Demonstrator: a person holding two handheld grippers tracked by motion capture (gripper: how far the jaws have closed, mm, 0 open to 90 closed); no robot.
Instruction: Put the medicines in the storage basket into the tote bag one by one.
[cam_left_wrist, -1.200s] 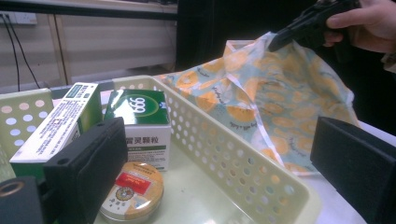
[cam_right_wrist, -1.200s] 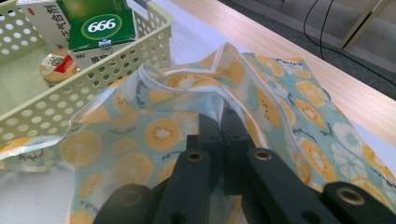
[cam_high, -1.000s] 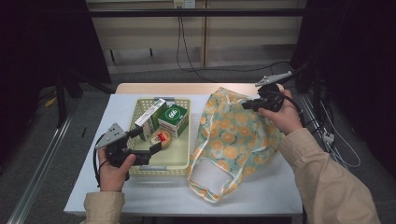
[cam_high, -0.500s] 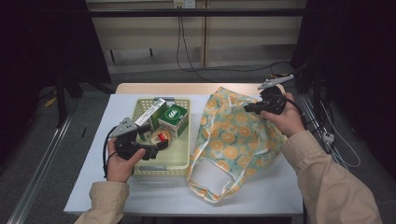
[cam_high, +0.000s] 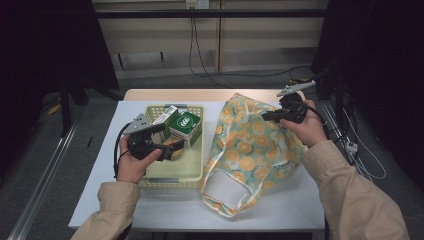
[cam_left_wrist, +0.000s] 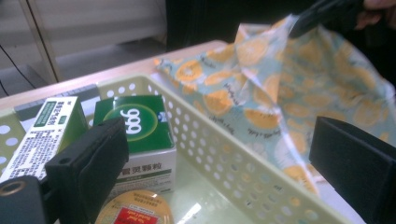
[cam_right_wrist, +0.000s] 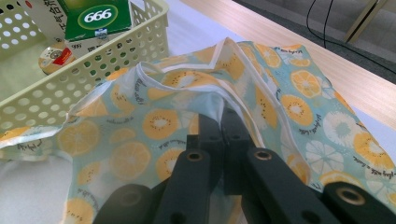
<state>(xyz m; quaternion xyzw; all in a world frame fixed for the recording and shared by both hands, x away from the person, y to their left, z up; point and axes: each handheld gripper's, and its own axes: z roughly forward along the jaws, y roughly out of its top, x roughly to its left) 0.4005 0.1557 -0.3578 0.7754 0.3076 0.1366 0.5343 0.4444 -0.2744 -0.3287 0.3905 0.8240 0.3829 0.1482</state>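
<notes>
A fabric bag (cam_high: 250, 150) printed with orange slices lies on the white table, right of a pale yellow basket (cam_high: 192, 170). My right gripper (cam_high: 267, 117) is shut on the bag's upper rim and holds it lifted; in the right gripper view the jaws pinch the hem (cam_right_wrist: 219, 123). In the basket are a green "999" box (cam_left_wrist: 135, 123), a white and green box (cam_left_wrist: 44, 133) and a round tin (cam_left_wrist: 135, 212) with a red label. My left gripper (cam_high: 172, 146) hovers over the basket by the tin, open, with nothing between its jaws.
The basket's perforated wall (cam_left_wrist: 224, 158) stands between the left gripper and the bag (cam_left_wrist: 280, 93). A wooden strip (cam_high: 200, 94) runs along the table's far edge. Cables (cam_high: 200, 55) lie on the floor behind, and more cables (cam_high: 360, 155) hang off the right side.
My left gripper has moved forward and to the right, further over the basket toward the tin. The right gripper still holds the bag's rim, almost unmoved.
</notes>
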